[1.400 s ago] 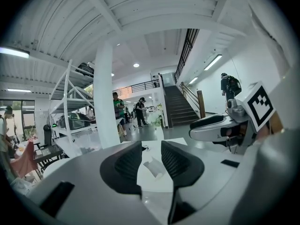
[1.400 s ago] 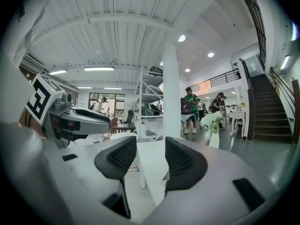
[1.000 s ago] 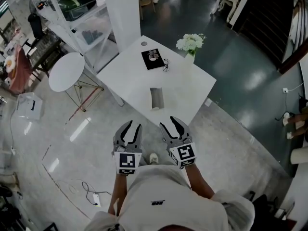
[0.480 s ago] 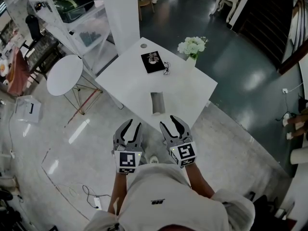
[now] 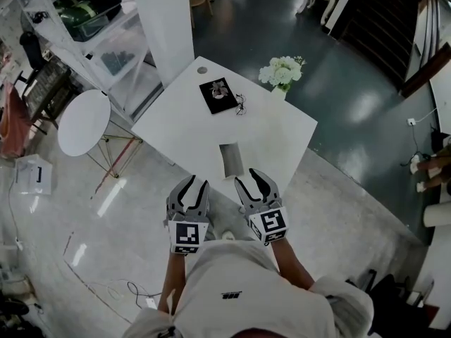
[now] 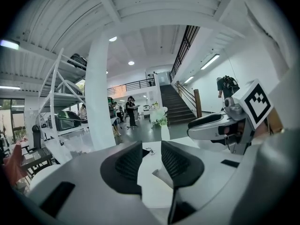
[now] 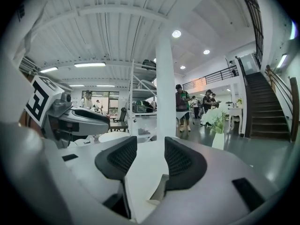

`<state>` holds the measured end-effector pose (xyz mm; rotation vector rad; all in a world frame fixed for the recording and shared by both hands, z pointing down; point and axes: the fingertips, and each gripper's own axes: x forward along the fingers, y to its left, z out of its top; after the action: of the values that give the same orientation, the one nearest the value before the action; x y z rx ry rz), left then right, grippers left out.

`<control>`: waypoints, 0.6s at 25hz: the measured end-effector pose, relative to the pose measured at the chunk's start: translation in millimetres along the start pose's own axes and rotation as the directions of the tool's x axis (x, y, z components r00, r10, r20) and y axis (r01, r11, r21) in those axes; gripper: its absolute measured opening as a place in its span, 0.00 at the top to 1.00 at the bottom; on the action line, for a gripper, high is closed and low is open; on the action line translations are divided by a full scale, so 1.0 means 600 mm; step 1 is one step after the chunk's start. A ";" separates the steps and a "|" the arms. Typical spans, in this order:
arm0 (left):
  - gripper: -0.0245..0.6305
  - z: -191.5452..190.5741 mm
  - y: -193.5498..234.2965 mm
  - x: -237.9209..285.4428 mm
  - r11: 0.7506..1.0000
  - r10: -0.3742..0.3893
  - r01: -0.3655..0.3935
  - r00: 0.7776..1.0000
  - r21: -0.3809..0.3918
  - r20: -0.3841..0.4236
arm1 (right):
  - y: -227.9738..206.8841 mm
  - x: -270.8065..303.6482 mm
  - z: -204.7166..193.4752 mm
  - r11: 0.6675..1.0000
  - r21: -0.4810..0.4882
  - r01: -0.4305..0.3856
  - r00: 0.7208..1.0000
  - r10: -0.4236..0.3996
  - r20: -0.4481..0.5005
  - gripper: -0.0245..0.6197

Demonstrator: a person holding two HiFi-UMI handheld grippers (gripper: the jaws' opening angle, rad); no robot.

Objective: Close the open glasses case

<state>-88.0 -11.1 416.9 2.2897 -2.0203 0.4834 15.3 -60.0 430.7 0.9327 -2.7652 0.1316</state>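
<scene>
The open glasses case (image 5: 231,160), grey, lies near the front edge of the white square table (image 5: 282,132). Both grippers hover short of that edge and touch nothing. My left gripper (image 5: 190,189) is open and sits left of the case. The right gripper (image 5: 254,183), also open, is just in front of the case; its jaws have just been closing a little, with nothing between them. In the left gripper view the case (image 6: 162,175) shows low between the pads (image 6: 129,162). In the right gripper view the case (image 7: 160,188) lies below the open gripper (image 7: 150,161).
At the table's far side lie a black book (image 5: 217,94) and a small dark item (image 5: 240,104), with a vase of white flowers (image 5: 282,72) at the right corner. A white pillar (image 5: 163,27) and a round white side table (image 5: 84,122) stand to the left.
Both grippers have moved forward toward the table's front edge. The case now lies much closer to their tips.
</scene>
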 end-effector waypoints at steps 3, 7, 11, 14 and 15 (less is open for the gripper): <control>0.76 -0.002 0.022 0.027 0.999 -0.045 0.045 0.999 0.009 -0.002 | -0.009 0.032 0.005 1.000 0.007 0.027 1.000 -0.027 -0.009 0.67; 0.76 -0.007 0.048 0.068 0.994 -0.106 0.107 0.994 0.020 -0.004 | -0.023 0.070 0.007 0.997 0.019 0.072 0.997 -0.072 -0.020 0.68; 0.76 -0.011 0.072 0.103 0.987 -0.161 0.160 0.987 0.020 -0.001 | -0.033 0.100 0.008 0.992 0.028 0.119 0.992 -0.118 -0.037 0.68; 0.76 -0.014 0.083 0.128 0.979 -0.204 0.204 0.979 0.024 -0.001 | -0.044 0.117 0.008 0.986 0.036 0.160 0.986 -0.159 -0.045 0.69; 0.76 -0.015 0.085 0.136 0.975 -0.220 0.220 0.976 0.026 -0.001 | -0.048 0.122 0.007 0.984 0.039 0.175 0.984 -0.173 -0.048 0.69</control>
<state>-131.6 -94.6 438.2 2.4898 -1.7408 0.4933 -24.9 -126.3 444.1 1.1626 -2.6348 0.1809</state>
